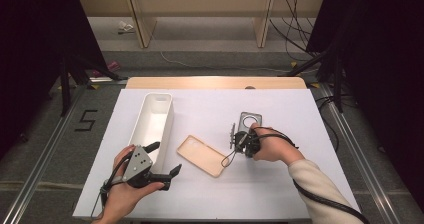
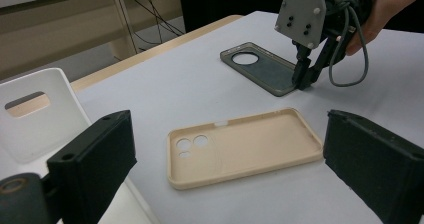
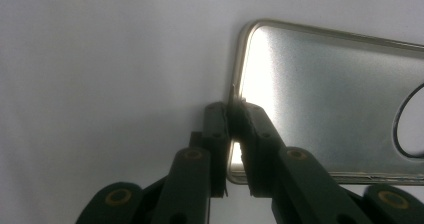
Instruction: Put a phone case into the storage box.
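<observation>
Desk w/ white top, seen from high view. On it: long white bin at left, beige phone case lying open-side up near centre, grey phone case further back & to the right, the two well apart. Left gripper held in left hand at near-left edge, jaws spread wide, nothing between them, upper jaw over the bin's near end. Right gripper in right hand, tips at the near edge of the grey case; cable trailing along the sleeve.

Left gripper view: own two black jaws far apart at bottom corners, empty. Beige case flat on desk between & beyond them, three camera holes at its left end. Grey case w/ big round cutout behind it; right gripper's tips down on that case's near short edge. Bin end w/ slot handle at left.

Right gripper view: jaws pinched together on the thin rim of the grey case at its short edge, one tip outside the rim, other inside. Case interior shiny, part of round cutout at right.
</observation>
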Motion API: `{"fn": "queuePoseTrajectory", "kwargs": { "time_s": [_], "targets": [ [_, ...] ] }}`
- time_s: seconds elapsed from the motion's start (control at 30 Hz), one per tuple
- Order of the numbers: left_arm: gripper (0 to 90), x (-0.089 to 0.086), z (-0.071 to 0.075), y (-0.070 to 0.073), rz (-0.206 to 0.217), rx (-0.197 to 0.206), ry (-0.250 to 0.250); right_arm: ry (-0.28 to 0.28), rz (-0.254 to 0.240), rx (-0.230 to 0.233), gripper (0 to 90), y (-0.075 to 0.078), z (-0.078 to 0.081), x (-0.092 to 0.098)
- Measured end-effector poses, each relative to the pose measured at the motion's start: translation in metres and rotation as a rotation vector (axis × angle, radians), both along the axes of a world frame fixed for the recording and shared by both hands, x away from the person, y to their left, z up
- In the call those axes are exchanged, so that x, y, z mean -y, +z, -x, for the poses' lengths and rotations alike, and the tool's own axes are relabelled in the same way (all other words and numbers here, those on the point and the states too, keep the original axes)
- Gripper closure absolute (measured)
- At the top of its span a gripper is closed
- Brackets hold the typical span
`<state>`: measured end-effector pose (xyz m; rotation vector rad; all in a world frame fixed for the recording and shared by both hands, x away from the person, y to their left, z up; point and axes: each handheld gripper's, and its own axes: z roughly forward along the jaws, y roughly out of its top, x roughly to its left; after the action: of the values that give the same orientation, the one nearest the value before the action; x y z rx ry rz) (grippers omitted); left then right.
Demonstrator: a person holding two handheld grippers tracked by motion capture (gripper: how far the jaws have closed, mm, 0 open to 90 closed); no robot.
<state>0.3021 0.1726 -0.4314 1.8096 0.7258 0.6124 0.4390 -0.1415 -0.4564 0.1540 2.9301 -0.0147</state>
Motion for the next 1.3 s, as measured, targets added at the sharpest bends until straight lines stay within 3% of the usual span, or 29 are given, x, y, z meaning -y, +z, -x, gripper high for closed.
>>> {"fn": "queuePoseTrajectory", "kwargs": {
  "time_s": [0.63, 0.9, 1.3],
  "targets": [
    [6.2, 0.0, 0.0, 0.0, 0.002, -0.001, -0.001, -0.024, -0.03, -0.007, 88.0, 0.002, 0.001, 0.004],
    [6.2, -0.001, 0.0, 0.0, 0.001, 0.001, 0.0, -0.042, -0.098, 0.006, 88.2, 0.01, 0.004, 0.013],
    [6.4, 0.0, 0.0, 0.0, 0.001, -0.003, 0.003, -0.076, -0.266, 0.041, 88.7, 0.025, 0.019, 0.034]
  ]
}}
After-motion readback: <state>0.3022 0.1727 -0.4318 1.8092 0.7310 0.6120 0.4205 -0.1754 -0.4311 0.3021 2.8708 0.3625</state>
